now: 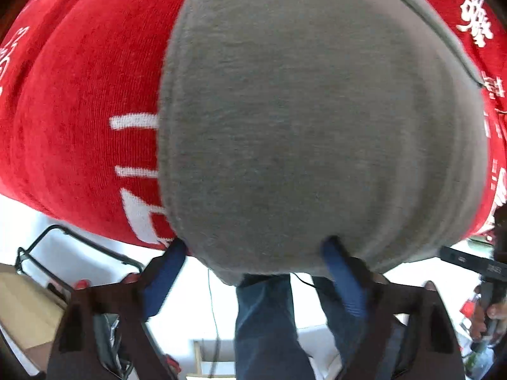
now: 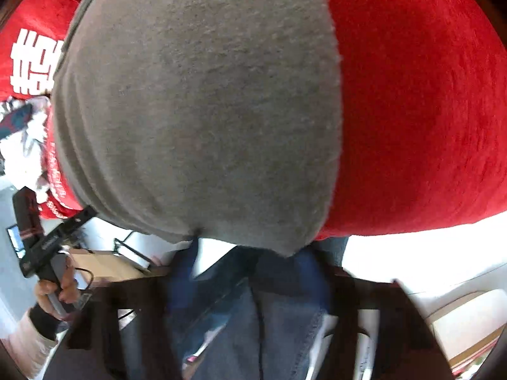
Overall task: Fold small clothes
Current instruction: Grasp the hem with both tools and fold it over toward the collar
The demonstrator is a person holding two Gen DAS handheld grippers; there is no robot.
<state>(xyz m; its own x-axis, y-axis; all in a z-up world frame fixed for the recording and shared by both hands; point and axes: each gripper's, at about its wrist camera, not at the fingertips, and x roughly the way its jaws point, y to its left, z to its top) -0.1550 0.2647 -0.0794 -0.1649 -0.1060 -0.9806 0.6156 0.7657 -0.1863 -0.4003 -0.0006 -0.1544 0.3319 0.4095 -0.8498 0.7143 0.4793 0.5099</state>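
A grey garment [image 1: 301, 120] lies flat on a red cloth with white characters [image 1: 79, 120] and reaches its near edge. My left gripper [image 1: 253, 247] stands at that edge. Its blue-padded fingers [image 1: 168, 266] are wide apart, and the garment's hem bulges between them. In the right wrist view the same grey garment [image 2: 202, 110] fills the middle. My right gripper [image 2: 250, 250] sits at its near hem. Its blurred blue fingers [image 2: 187, 259] still show a gap, with the hem hanging between them. I see neither pair of pads pressing on the fabric.
The red cloth [image 2: 412, 110] ends just in front of me, and a person's jeans [image 1: 266, 323] are below it. A cardboard box [image 1: 22, 304] and a black wire frame [image 1: 79, 247] are at lower left. A patterned white cloth [image 2: 22, 145] lies at the left edge.
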